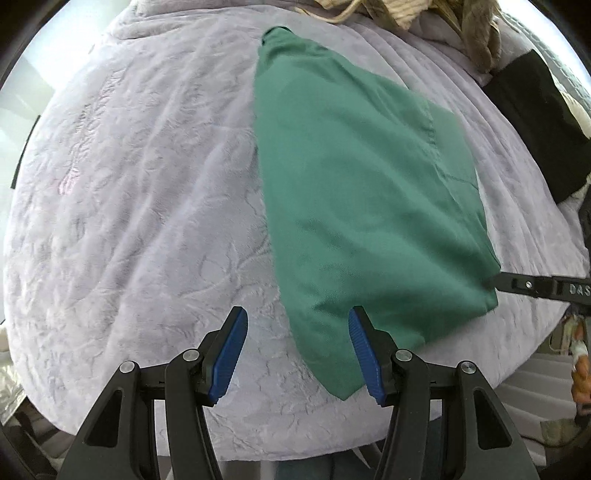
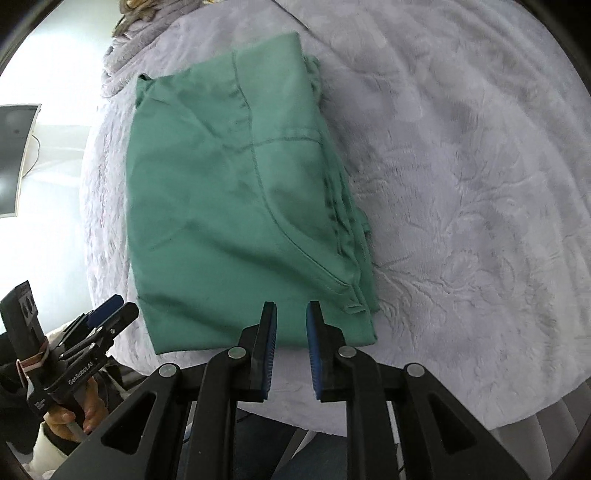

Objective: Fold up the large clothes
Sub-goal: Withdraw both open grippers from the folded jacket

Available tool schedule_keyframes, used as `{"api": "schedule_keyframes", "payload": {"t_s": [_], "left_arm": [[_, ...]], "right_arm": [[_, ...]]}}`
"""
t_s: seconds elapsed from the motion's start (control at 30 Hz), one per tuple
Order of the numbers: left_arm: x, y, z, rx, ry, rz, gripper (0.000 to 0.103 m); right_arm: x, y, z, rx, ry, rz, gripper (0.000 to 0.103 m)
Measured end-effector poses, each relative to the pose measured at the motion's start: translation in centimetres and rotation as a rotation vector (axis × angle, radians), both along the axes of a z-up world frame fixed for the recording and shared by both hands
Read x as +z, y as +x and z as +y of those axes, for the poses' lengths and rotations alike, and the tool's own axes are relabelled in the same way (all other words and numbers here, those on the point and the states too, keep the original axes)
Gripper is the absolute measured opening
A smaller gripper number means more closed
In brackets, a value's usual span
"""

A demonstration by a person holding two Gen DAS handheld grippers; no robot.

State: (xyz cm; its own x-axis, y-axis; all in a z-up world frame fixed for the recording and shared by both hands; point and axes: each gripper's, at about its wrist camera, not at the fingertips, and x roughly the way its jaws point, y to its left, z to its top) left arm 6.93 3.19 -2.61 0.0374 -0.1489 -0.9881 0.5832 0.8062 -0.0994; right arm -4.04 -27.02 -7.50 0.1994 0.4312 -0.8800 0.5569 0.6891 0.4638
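- We count 1 green garment (image 1: 369, 206), folded into a rough rectangle of several layers, lying flat on 1 pale lilac bedspread (image 1: 140, 206) with an embossed leaf pattern.
- We hold 2 grippers, each with 2 blue pads.
- Our left gripper (image 1: 297, 332) points down at the garment's near corner; its jaws stand apart with nothing between them, 1 pad over bare bedspread and the other over the cloth's edge.
- Our right gripper (image 2: 291, 325) sits at the garment's near edge; its jaws are nearly together with a narrow gap, and we see no cloth pinched between the pads.
- In the right view, the left gripper (image 2: 110, 314) shows at the lower left, just off the garment's near left corner, with a hand (image 2: 70, 421) on its handle.
- In the left view, the right gripper (image 1: 532, 284) reaches the garment's right edge from the frame's side; whether it touches the cloth we cannot tell.
- The garment's long left edge runs straight; the right side shows stacked, slightly uneven layers in the right view.
- Wide bare bedspread lies left of the garment in the left view and right of it in the right view.
- Beyond the far end we see 1 heap of beige clothes (image 1: 406, 14) and 1 black cloth (image 1: 535, 122), both apart from the garment.
- 1 screen (image 2: 14, 158) stands off the bed.
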Motion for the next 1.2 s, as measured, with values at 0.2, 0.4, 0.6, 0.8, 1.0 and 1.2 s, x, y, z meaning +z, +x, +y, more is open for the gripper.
{"api": "schedule_keyframes", "payload": {"t_s": [0.2,0.4,0.6,0.8,1.0,1.2], "left_arm": [[1.0,1.8,-0.2,0.030,0.003,-0.011,0.059],[3.0,2.9,-0.4,0.085,-0.012,-0.069,0.101],[4.1,3.1,-0.7,0.114,0.003,-0.086,0.101],[4.5,3.1,-1.1,0.128,0.020,-0.113,0.101],[4.7,2.9,-1.4,0.113,0.021,-0.131,0.102],[4.9,3.0,-1.5,0.112,0.021,-0.137,0.102]], "right_arm": [[2.2,0.6,1.4,0.001,-0.050,-0.014,0.018],[4.5,2.1,2.4,0.032,-0.165,-0.009,0.018],[6.7,3.2,2.6,0.028,-0.255,-0.034,0.066],[7.7,3.9,2.9,0.031,-0.327,-0.032,0.081],[8.5,3.9,3.4,0.043,-0.385,-0.035,0.085],[8.8,4.0,3.7,0.048,-0.422,-0.026,0.085]]}}
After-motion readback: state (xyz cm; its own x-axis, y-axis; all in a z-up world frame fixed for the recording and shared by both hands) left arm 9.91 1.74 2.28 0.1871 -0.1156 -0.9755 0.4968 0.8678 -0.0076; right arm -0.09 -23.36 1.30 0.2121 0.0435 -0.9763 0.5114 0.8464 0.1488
